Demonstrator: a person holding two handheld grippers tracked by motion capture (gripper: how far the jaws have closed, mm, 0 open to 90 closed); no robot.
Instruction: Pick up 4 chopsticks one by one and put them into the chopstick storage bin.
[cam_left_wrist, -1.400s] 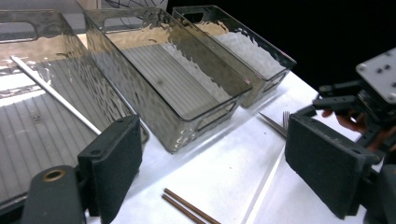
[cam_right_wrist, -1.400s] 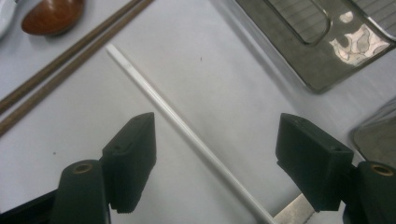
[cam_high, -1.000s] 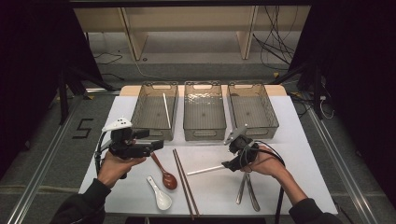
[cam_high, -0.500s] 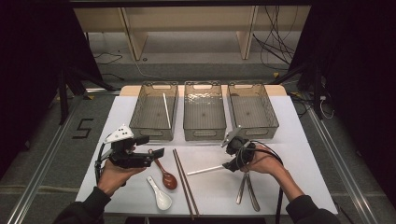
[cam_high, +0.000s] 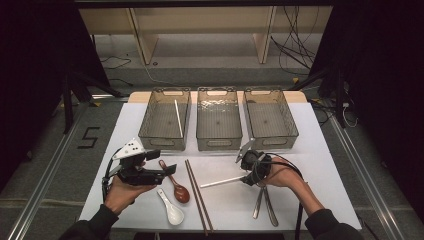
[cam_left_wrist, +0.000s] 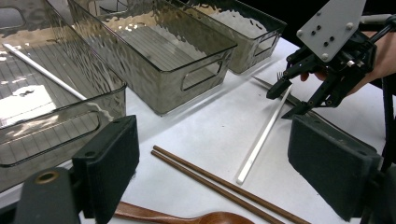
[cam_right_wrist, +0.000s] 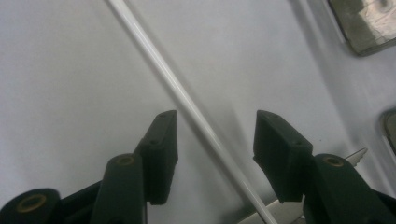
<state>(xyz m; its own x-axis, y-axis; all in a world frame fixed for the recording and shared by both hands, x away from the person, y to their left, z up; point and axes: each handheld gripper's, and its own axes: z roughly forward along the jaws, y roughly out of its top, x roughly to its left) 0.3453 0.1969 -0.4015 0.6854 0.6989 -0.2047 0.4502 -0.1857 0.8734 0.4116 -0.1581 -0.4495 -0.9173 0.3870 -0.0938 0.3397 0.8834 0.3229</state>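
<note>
The white table (cam_high: 320, 165) had three grey bins along its far side, and the open room for moving lay in the strip between the bins and the near edge — partly taken up by cutlery. The left bin (cam_high: 150, 131) already held one white chopstick (cam_high: 178, 118); the middle bin (cam_high: 218, 132) and right bin (cam_high: 270, 131) stood beside it. The right gripper (cam_right_wrist: 215, 133) hung low over the table just in front of the right bin, with the other white chopstick (cam_high: 221, 182) running between its jaws; they had just been closing and stood about half wide, the pads not yet pressing on the stick. Compared with a second before, that gripper sat in nearly the same spot and the stick had not shifted. In the high view the stick's long axis ran left to right with a slight slope, its far tip pointing left toward the brown chopsticks (cam_high: 198, 196), its near end under the gripper. Metal cutlery (cam_high: 265, 206) lay just behind the right hand. The left gripper (cam_high: 167, 167) hovered wide and empty over the brown spoon (cam_high: 176, 184) — the white spoon (cam_high: 171, 209) lay near the table's front edge.
</note>
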